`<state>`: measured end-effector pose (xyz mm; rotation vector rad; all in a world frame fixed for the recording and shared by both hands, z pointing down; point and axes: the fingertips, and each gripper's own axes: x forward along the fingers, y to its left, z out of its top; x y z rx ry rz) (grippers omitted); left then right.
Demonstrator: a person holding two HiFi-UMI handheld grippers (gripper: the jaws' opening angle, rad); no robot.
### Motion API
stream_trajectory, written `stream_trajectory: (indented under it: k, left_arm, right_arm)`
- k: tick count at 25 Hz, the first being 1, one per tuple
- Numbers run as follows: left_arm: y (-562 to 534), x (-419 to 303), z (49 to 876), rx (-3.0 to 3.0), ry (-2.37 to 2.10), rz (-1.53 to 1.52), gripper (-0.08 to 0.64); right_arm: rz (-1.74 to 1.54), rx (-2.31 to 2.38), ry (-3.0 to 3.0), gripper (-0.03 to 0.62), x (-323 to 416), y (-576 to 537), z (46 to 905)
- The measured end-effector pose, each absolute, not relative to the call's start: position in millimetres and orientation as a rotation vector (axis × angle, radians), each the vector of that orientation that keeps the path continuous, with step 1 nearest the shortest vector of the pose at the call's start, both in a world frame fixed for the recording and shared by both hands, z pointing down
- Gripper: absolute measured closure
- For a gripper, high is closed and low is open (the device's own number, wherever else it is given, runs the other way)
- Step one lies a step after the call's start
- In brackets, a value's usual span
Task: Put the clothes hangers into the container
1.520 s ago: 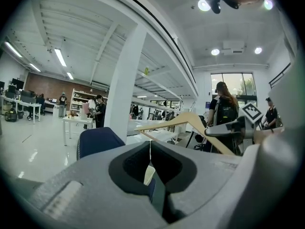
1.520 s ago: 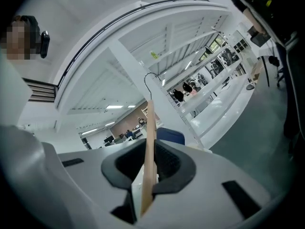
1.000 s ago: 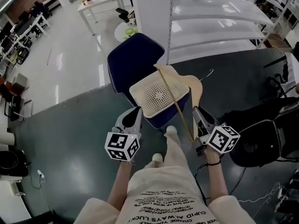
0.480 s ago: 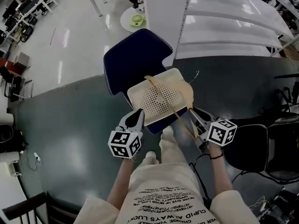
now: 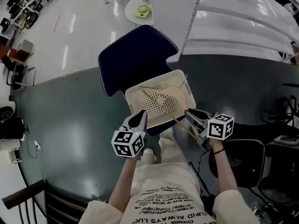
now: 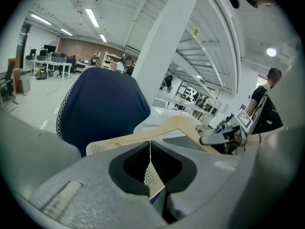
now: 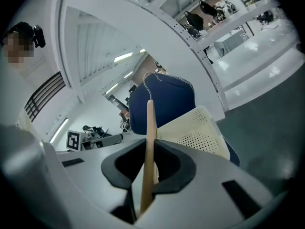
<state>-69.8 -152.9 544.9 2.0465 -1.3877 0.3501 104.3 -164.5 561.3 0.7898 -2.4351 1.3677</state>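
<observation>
The jaws of the left gripper [image 5: 139, 117] are pinched shut on the near left rim of the cream perforated container [image 5: 131, 103]. The jaws of the right gripper [image 5: 188, 114] clamp one end of a wooden clothes hanger [image 7: 150, 116]. It slants across the container, hook toward the far right corner. The container sits on a blue chair [image 5: 135, 55]. Dark floor [image 5: 70, 120] spreads wide to the chair's left, and white shelving [image 5: 233, 27] stands close behind on the right.

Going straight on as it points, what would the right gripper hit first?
Probably the cream basket, reached first by the wooden hanger held in the right gripper; blue chair beyond. Depth unclear.
</observation>
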Motion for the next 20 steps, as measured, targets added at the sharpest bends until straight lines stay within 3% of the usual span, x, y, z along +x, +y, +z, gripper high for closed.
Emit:
stream_trajectory:
  k: [20]
  left_arm:
    - [-163,-65,614,1.902,-1.373,0.377,0.537]
  right_arm:
    - [1.469,0.417,-2.312,0.538,71,-184,642]
